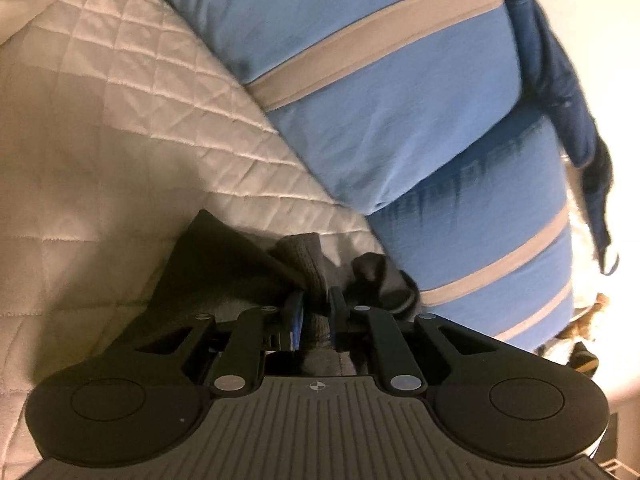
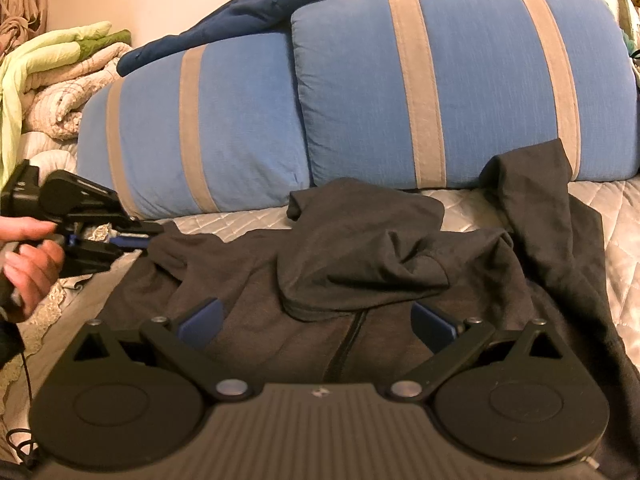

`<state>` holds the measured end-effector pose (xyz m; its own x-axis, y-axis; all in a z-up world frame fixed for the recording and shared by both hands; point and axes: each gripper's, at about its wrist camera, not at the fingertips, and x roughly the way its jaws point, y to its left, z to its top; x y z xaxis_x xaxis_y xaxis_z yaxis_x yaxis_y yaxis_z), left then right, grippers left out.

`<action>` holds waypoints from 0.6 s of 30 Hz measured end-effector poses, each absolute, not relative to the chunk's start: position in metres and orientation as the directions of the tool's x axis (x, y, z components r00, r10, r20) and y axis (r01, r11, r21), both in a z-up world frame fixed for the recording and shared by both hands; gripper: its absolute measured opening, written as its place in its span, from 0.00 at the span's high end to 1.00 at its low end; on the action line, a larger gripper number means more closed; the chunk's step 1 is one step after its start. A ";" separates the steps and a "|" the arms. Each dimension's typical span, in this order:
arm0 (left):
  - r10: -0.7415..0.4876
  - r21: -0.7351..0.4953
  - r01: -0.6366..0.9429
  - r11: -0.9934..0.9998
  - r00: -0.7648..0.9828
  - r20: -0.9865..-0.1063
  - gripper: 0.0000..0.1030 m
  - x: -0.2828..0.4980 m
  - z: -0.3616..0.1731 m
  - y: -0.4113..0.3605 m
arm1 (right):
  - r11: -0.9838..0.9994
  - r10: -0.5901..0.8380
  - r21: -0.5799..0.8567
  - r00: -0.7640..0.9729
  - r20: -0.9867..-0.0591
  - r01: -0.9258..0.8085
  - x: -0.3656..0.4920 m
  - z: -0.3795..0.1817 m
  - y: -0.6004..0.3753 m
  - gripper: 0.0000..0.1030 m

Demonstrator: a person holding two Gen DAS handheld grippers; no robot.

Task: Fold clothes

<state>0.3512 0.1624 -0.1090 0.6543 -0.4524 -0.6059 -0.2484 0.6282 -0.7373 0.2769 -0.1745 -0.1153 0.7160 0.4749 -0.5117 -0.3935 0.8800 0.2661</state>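
Note:
A dark grey zip hoodie (image 2: 360, 264) lies crumpled on a quilted bedspread (image 2: 608, 216), hood bunched in the middle, one sleeve draped up against a pillow at the right. My left gripper (image 1: 314, 304) is shut on the ribbed cuff (image 1: 308, 268) of the hoodie's left sleeve; the same gripper (image 2: 136, 236) shows at the left in the right wrist view, held by a hand (image 2: 28, 256). My right gripper (image 2: 318, 326) hovers open over the hoodie's chest near the zip (image 2: 348, 344), nothing between its blue pads (image 2: 202, 322).
Two blue pillows with grey stripes (image 2: 440, 80) (image 2: 192, 128) stand behind the hoodie. A navy garment (image 2: 240, 12) lies over them. Piled green and cream blankets (image 2: 60, 72) sit at the far left. A lace-edged bed border (image 2: 48, 312) and a cable (image 2: 24, 364) run at the left.

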 end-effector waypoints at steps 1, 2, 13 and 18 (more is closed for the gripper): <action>-0.453 -0.739 -0.256 0.624 0.652 -0.608 0.82 0.353 -0.112 0.162 | 0.880 0.475 0.267 0.716 -0.512 -0.393 0.277 -0.116 -0.175 0.00; -0.454 -0.742 -0.264 0.617 0.650 -0.609 0.79 0.354 -0.115 0.161 | 0.880 0.475 0.267 0.715 -0.513 -0.393 0.277 -0.116 -0.175 0.00; -0.477 -0.761 -0.254 0.597 0.651 -0.591 0.86 0.361 -0.117 0.152 | 0.878 0.478 0.277 0.712 -0.515 -0.390 0.279 -0.116 -0.176 0.00; -0.486 -0.767 -0.230 0.600 0.656 -0.577 0.87 0.359 -0.107 0.150 | 0.878 0.478 0.275 0.714 -0.512 -0.391 0.278 -0.115 -0.175 0.00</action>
<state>0.3590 0.1497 -0.1065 0.6562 -0.4863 -0.5770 -0.2298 0.5996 -0.7666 0.2780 -0.1755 -0.1150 0.7138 0.4779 -0.5119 -0.3908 0.8784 0.2751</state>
